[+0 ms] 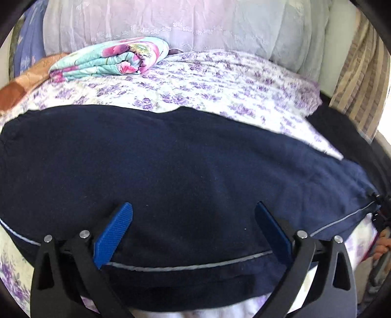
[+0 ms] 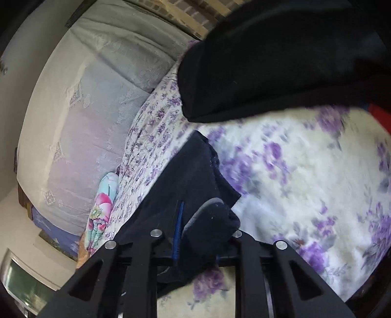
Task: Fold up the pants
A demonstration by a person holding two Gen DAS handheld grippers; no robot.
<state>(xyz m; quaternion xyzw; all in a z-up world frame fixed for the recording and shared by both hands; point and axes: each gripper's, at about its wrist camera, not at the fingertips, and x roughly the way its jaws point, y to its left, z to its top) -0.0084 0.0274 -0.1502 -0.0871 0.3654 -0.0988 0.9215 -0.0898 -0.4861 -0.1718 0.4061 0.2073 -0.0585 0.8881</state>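
Pants (image 1: 185,171), navy with a thin pale piping line, lie spread flat across the bedsheet (image 1: 220,80), a white sheet with purple flowers. In the left wrist view they fill the middle of the frame from edge to edge; the piped hem runs along the near side.

Left gripper (image 1: 193,227): blue pads (image 1: 114,234) stand wide apart over the near edge of the pants, fabric lying between them, neither pad pressing it. Gripper sits just above or on the cloth; contact cannot be told.

Right gripper (image 2: 195,232): jaws drawn in on a bunched fold of the pants (image 2: 210,220), with a pale-edged hem humped up between them. One blue pad shows only as a thin edge beside the fold; the other is hidden by cloth. From the grip the pants run away up the frame over the sheet.

A second dark cloth (image 2: 268,63), blurred, fills the upper right of the right wrist view.

Folded flowery blanket (image 1: 114,60) lies at the far side of the bed, well apart from the pants, against a pale lace-covered backrest (image 1: 171,22)
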